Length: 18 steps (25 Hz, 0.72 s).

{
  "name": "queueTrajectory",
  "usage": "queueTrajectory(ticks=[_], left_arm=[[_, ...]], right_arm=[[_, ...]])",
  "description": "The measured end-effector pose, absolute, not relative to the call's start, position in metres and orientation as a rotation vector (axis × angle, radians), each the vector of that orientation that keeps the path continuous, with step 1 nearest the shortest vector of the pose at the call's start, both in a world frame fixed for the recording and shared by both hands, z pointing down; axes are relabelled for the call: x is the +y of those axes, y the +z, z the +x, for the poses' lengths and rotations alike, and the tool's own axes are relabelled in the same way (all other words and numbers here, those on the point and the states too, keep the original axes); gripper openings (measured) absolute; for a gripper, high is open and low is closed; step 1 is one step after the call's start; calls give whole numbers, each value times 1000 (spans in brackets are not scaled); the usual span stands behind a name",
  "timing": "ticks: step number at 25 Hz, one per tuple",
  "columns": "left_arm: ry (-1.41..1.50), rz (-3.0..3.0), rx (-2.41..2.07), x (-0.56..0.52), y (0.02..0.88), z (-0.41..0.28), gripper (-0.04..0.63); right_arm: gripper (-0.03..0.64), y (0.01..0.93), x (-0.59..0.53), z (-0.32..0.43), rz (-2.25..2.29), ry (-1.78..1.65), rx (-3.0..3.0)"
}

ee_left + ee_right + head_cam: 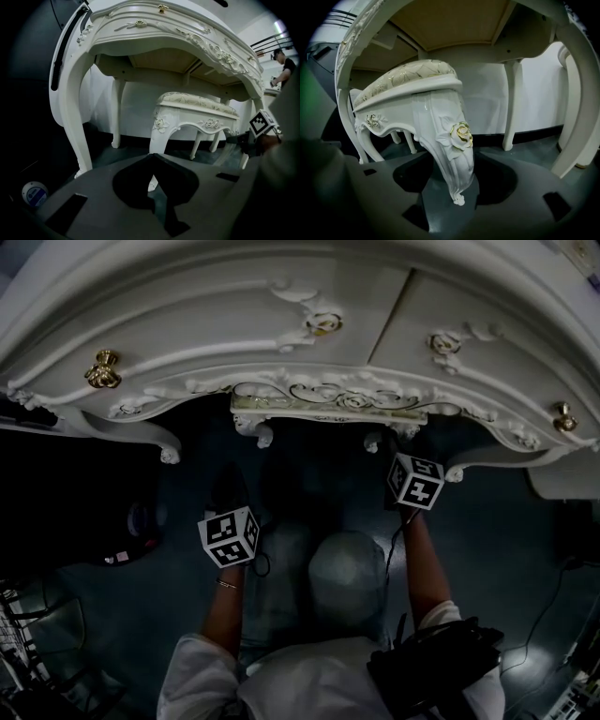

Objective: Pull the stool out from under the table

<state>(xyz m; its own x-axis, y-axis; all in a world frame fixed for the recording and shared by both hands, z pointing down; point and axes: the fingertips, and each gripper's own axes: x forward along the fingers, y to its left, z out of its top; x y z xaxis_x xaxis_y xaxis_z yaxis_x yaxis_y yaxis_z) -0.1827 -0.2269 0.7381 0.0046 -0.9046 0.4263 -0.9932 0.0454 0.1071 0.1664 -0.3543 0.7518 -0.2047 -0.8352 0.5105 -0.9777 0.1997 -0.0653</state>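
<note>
Right gripper view has the right hand-held gripper [452, 183] with its jaws apart either side of the stool's carved front leg [451, 140], not pressing on it; the stool [408, 84] sits tucked under the white worktop [454, 21]. The left hand-held gripper [153, 168] is closed on nothing, short of the stool. Likely step: taking hold; next, clamp the leg and draw it back

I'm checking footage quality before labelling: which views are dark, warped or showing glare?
Head view: dim overall, floor dark, table front bowed by the lens. Left gripper view: dark vignetted corners, bright patch top right. Right gripper view: stool leg sharp, with glossy highlights.
</note>
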Motion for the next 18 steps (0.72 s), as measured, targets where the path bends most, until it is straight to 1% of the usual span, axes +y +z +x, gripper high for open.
queueTrajectory(ticks=[9,18], left_arm=[[311,1907,-1949,-222,740,-186,8],[353,1917,-1891,-228,749,-179,8]], right_arm=[[256,767,-377,163,1685,535,-2084],[255,768,-377,164,1675,495,-2083]])
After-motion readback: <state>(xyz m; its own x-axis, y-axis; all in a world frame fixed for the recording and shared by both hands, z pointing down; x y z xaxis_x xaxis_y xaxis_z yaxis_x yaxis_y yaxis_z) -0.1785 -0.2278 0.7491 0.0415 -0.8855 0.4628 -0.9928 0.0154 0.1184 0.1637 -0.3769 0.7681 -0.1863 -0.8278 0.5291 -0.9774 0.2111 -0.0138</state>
